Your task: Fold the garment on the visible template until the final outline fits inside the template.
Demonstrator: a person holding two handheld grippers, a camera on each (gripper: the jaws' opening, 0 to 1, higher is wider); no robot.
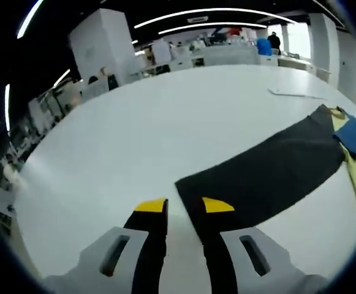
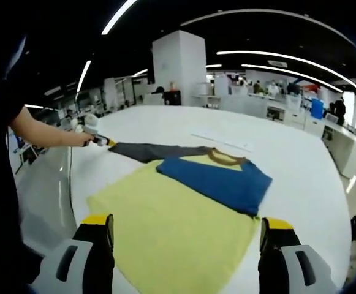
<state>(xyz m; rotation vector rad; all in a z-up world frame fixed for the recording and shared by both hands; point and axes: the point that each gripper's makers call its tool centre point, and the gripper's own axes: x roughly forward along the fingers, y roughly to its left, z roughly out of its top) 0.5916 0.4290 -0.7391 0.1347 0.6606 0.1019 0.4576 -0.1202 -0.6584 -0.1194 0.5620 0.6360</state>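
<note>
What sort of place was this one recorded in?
Probably a large open-plan lab or office. A big white table holds a shirt, long strip lights run across a dark ceiling, and rows of cluttered desks stand behind, with a white pillar among them.

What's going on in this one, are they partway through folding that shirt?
Yes, partway. A person is folding a shirt on a white table with two handheld grippers. The blue sleeve is already folded across the yellow body. The left gripper is at the cuff of the dark sleeve, which lies stretched out flat; whether it grips the cuff is unclear. The right gripper is open over the hem, holding nothing.
</note>
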